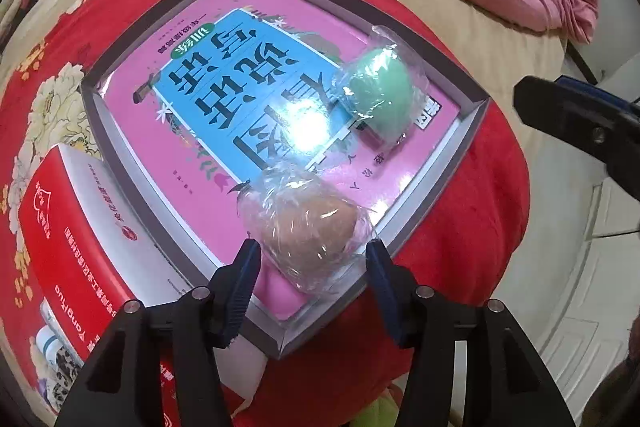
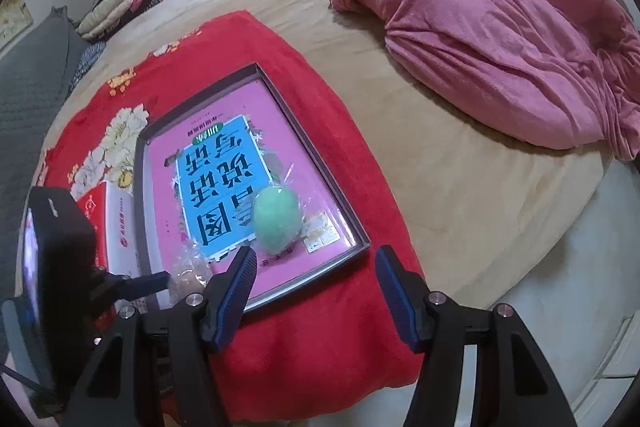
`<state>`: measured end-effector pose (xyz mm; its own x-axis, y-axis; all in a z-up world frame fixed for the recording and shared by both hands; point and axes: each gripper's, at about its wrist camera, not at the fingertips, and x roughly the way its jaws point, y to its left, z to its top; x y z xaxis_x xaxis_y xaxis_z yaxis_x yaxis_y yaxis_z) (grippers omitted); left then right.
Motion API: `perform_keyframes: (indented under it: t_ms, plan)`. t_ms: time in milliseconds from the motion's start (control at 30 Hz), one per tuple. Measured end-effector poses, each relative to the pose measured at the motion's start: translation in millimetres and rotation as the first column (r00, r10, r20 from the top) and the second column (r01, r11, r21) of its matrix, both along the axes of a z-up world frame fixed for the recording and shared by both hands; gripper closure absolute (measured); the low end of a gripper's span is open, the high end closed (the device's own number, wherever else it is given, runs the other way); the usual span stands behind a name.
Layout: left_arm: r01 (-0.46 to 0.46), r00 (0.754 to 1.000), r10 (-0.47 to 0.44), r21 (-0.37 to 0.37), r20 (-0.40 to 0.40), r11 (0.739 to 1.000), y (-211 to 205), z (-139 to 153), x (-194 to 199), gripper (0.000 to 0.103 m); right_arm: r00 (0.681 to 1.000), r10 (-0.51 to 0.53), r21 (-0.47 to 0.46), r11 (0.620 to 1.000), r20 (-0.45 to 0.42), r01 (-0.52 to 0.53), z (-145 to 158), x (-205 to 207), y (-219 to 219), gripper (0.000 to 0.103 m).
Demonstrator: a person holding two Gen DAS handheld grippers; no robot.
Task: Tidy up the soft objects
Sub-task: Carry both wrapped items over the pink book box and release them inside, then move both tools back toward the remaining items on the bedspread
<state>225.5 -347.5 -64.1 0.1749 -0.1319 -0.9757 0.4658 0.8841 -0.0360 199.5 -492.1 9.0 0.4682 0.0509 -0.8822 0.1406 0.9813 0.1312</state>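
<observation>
A red blanket [image 2: 312, 339] covers the near part of the bed [image 2: 460, 187], and on it lies a grey tray [image 1: 472, 131] with a pink book [image 1: 192, 131] inside as landmark. On the book the green ball [image 1: 380, 91] sits by the far right corner, the brown ball [image 1: 312, 231] at the near corner. The left claw [image 1: 312, 287] stands released around the brown ball; the right claw [image 2: 314, 287], also released, hovers just off the tray's near edge.

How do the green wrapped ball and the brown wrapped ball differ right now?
The green ball lies toward the tray's far end with no gripper around it; the brown ball sits at the near corner between the open left gripper's fingers. The green one's wrap is smoother, the brown one's crinklier. Both lie on the pink book.
</observation>
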Motion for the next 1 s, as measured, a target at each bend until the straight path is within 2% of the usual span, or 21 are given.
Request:
perform_keyframes:
  t_ms: [100,333,567,1000]
  plan:
    - [-0.019,1.0,0.019,-0.018,-0.003,1.0,2.0,1.1,1.3,0.046,1.0,-0.01,0.007,1.0,0.014,0.01,4.1,-5.2,-0.4,0.042]
    - [-0.056,0.998,0.056,-0.06,-0.006,0.997,13.2,5.9,-1.9,0.033,0.999,-0.025,0.032,0.999,0.027,0.024,7.9,-16.3,-2.1,0.042]
    - [-0.069,0.997,0.07,-0.088,0.011,0.994,23.9,16.4,-10.7,0.028,0.999,-0.026,0.035,0.999,0.044,0.024,15.0,-24.8,-0.1,0.042]
    - [-0.111,0.987,0.131,-0.19,0.096,0.976,53.5,67.0,-38.2,0.026,0.997,-0.031,0.017,0.999,0.07,0.03,28.8,-34.1,11.3,0.041]
